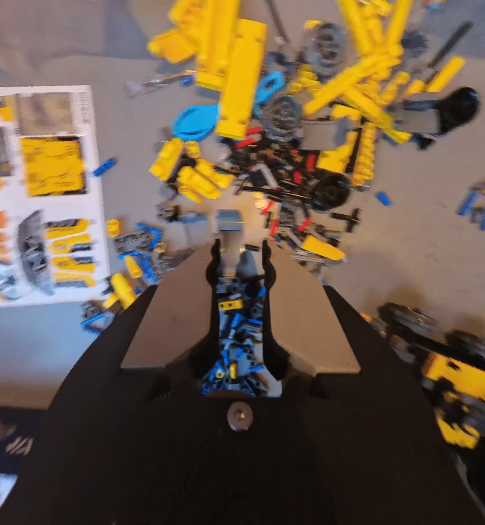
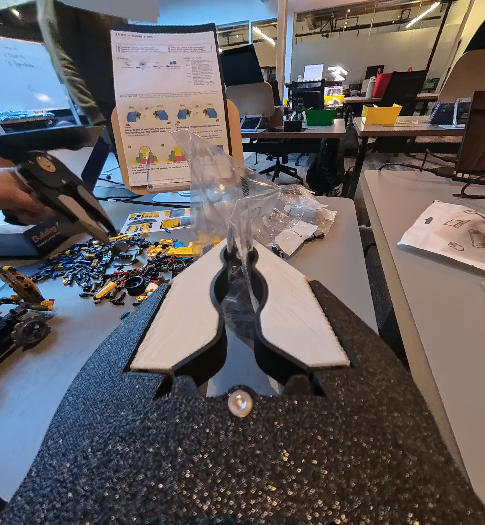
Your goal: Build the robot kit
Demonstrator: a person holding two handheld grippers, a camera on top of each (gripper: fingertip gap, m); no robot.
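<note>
My left gripper [image 1: 240, 247] points down over a pile of loose yellow, black, blue and grey building pieces [image 1: 292, 159]. Its jaws stand narrowly apart around a grey piece [image 1: 230, 227]. The right wrist view shows this gripper [image 2: 112, 237] in a person's hand [image 2: 2, 196], with the grey piece [image 2: 121, 246] at its tip just above the pile [image 2: 107, 270]. My right gripper [image 2: 239, 250] is shut on a clear plastic bag [image 2: 221, 176], which stands up above the fingers over the table.
A sticker sheet [image 1: 36, 199] lies left of the pile. A partly built yellow and black vehicle [image 2: 14, 318] sits at the near left. An instruction sheet on a stand [image 2: 167, 108] is behind. Crumpled clear bags [image 2: 300, 218] lie right. A dark box [image 2: 45, 235] stands behind the left gripper.
</note>
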